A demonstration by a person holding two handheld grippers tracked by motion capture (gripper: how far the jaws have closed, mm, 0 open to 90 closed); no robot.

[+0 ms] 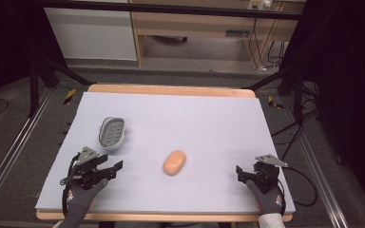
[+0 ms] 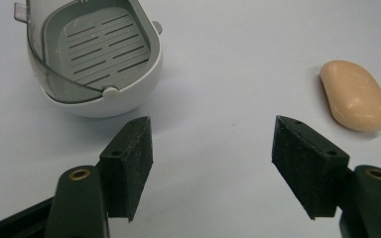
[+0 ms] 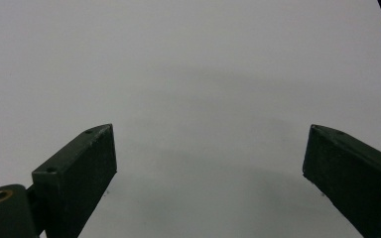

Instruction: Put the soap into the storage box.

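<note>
High view, from left to right: the left gripper [image 1: 114, 169] sits low at the near left of the table [image 1: 209, 118], held in a gloved hand [image 1: 81, 197], its jaws spread wide with nothing between them; just beyond it stands the soap dish [image 1: 111, 132], an oval tub with a white outer shell and a grey slotted tray inside, and nothing lies in it; near the middle of the pale lilac tabletop rests the soap bar [image 1: 174, 162], a smooth, rounded, peach-coloured lozenge, apart from the dish and from both grippers; at the near right the right gripper [image 1: 242, 173] hangs in the other gloved hand [image 1: 267, 199], well away from the bar.

Left gripper view: the dish [image 2: 94, 59] shows a clear hinged rim over the ribbed grey insert, empty; the two black jaws have matte, finely grained pads and stand far apart over bare surface; the soap [image 2: 354, 95] lies beyond the right-hand jaw, glossy and pillow-shaped.

Right gripper view: wedge-shaped black jaws gape wide over the plain matte tabletop, holding nothing.
</note>
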